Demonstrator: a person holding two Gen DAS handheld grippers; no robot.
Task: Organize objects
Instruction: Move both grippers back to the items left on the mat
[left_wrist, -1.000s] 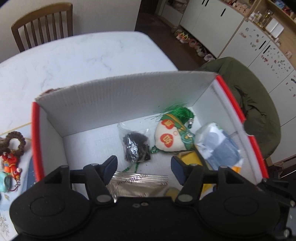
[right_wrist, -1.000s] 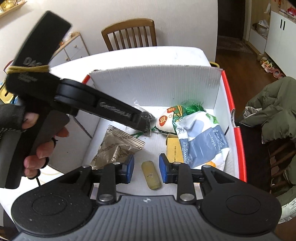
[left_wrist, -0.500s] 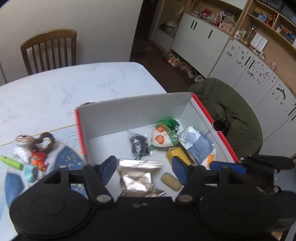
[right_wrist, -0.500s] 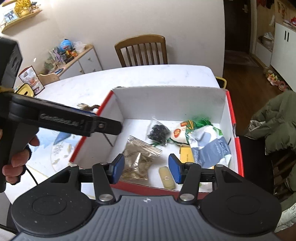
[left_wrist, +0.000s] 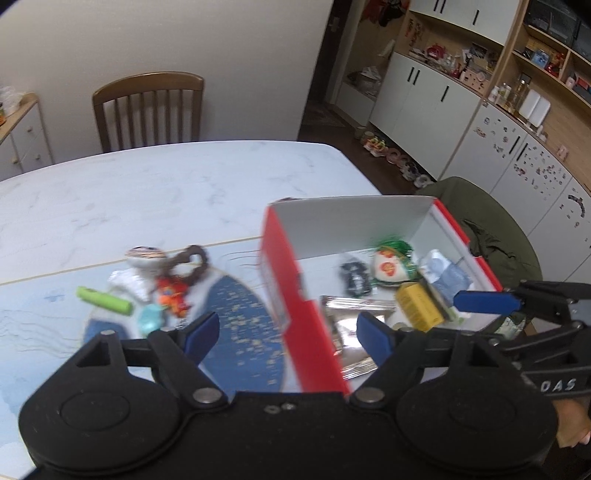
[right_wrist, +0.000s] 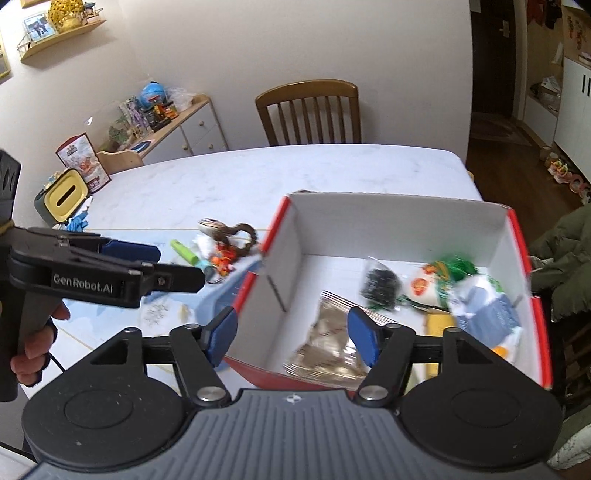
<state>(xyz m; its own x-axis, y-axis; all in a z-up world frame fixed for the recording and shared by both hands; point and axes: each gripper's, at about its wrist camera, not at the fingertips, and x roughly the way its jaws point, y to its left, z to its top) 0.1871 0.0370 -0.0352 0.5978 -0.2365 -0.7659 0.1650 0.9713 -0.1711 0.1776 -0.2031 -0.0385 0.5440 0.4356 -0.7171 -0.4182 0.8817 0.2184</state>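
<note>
A red cardboard box (left_wrist: 291, 295) with white inner walls (right_wrist: 399, 225) stands on the table. In it lie a foil pouch (right_wrist: 328, 343), a black bag (right_wrist: 380, 286), a green-and-white charm (left_wrist: 389, 262), a yellow carton (left_wrist: 419, 306) and a paper pack (right_wrist: 487, 306). Left of the box, on a blue mat (left_wrist: 236, 321), lie a green tube (left_wrist: 105, 300), an orange toy (left_wrist: 171, 291), a bead bracelet (left_wrist: 194, 262) and a teal piece (left_wrist: 149, 317). My left gripper (left_wrist: 288, 334) hangs open above the box's left wall. My right gripper (right_wrist: 292, 336) is open and empty over the box's near-left corner.
A wooden chair (right_wrist: 308, 110) stands at the table's far side. A green jacket (left_wrist: 480, 221) drapes a chair right of the box. A yellow-lidded container (right_wrist: 64, 195) sits at the table's far left. Bare marble tabletop (left_wrist: 166, 192) stretches behind the box.
Both grippers have risen and drawn back out of the box. The left one has swung left toward the loose items on the mat. The right gripper's fingers have spread wider.
</note>
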